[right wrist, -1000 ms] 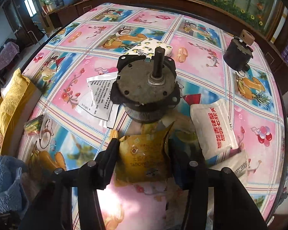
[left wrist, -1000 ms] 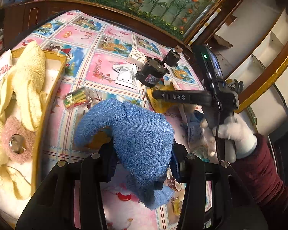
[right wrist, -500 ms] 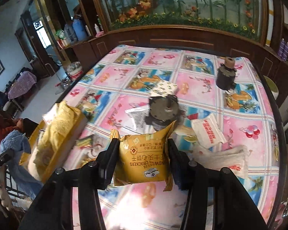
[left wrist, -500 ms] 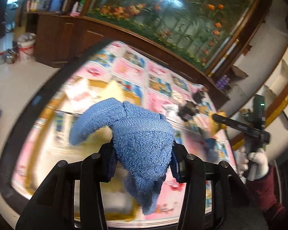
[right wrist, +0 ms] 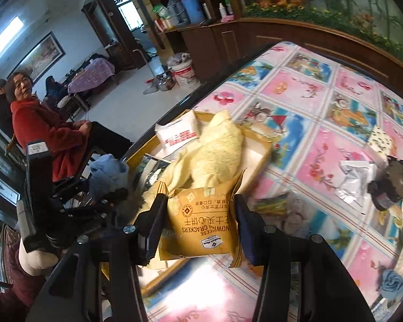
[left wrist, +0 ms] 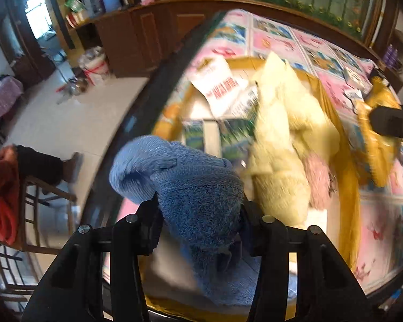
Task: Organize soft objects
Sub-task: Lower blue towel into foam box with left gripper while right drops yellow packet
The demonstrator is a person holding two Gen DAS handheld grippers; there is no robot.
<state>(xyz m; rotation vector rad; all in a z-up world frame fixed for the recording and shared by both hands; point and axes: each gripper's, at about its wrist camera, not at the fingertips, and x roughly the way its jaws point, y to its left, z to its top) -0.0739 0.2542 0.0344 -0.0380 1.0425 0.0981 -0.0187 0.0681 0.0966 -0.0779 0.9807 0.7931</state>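
The table (right wrist: pixel 309 99) under its pink-and-blue picture cloth fills the right wrist view from twelve to five o'clock, and the yellow-rimmed tray (right wrist: pixel 266 145) sits at its near-left edge, about ten o'clock from the right gripper (right wrist: pixel 198 214). In the tray a pale yellow plush cloth (left wrist: pixel 282 145) lies heaped along the middle with a pink fuzzy piece (left wrist: pixel 319 179) at its four o'clock side and a white packet with red lettering (left wrist: pixel 217 86), too blurred to read, at its eleven o'clock corner. The left gripper (left wrist: pixel 201 214) hangs over the tray's near end, its jaws pinching a blue terry towel (left wrist: pixel 196 187) at the bunched middle; they have just been easing apart, the towel between them and its tail already trailing into the tray. The towel looks light, limp and unbreakable, so a hold on any thick fold should serve. The right gripper's jaws clamp an orange snack packet (right wrist: pixel 201 222) by its sides, just over the tray's near rim; printed upside down on it is "SANDWICH CHEESE CRACKERS", partly covered, with Chinese characters above. It is probably light, crinkly, slippery film with fragile crackers inside, better taken gently by its edges.
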